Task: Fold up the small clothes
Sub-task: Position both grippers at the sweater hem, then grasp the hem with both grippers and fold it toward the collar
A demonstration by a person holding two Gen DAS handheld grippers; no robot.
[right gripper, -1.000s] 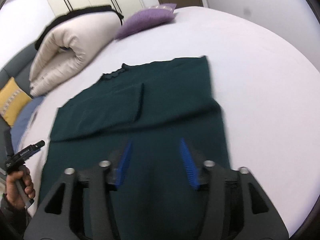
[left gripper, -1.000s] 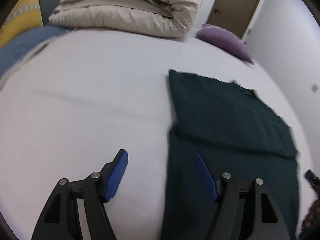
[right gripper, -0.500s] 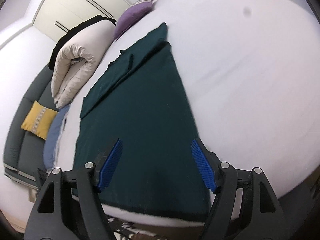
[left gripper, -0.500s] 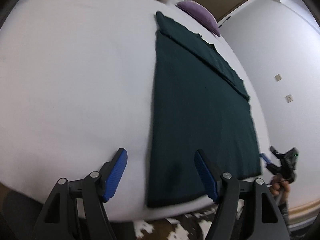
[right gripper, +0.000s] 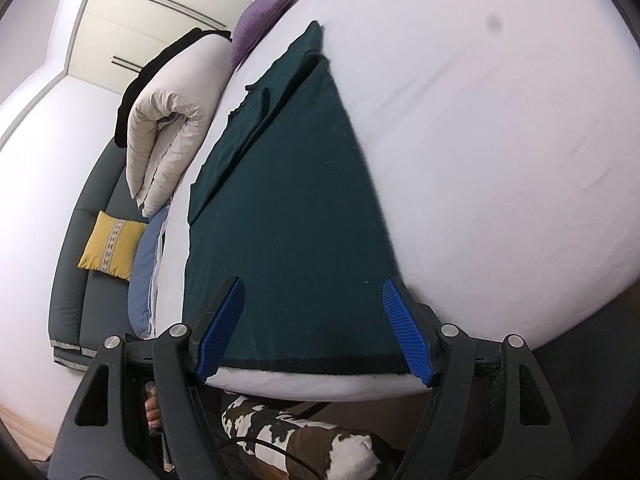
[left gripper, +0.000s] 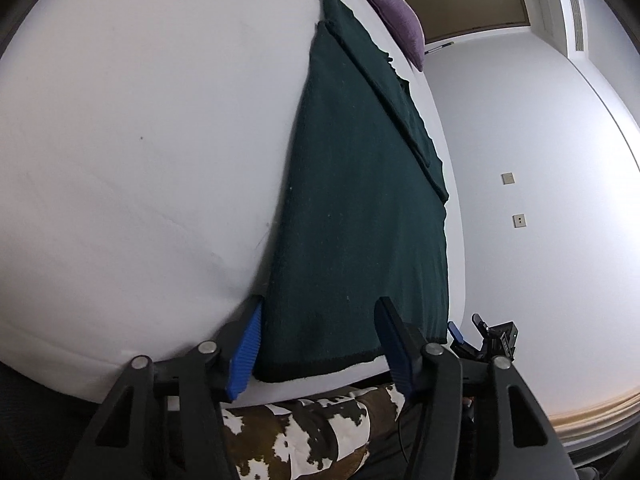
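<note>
A dark green garment (left gripper: pixel 360 208) lies flat on the white bed (left gripper: pixel 140 140), sleeves folded in, its hem at the near edge. My left gripper (left gripper: pixel 320 344) is open and straddles the hem's left corner, low at the bed edge. In the right wrist view the same garment (right gripper: pixel 296 232) runs away from me. My right gripper (right gripper: pixel 312 328) is open and straddles the hem's right part, its right fingertip (right gripper: pixel 404 328) at the garment's right corner. Neither holds cloth.
A folded beige duvet (right gripper: pixel 172 128), a purple pillow (right gripper: pixel 264 12) and a grey sofa with a yellow cushion (right gripper: pixel 112 246) lie beyond the garment. A cow-patterned cloth (left gripper: pixel 304 432) shows below the bed edge. The right gripper's body (left gripper: pixel 492 338) shows at the left view's lower right.
Both grippers have pulled back and dropped from over the garment's middle to its near hem at the bed edge. Both stay open.
</note>
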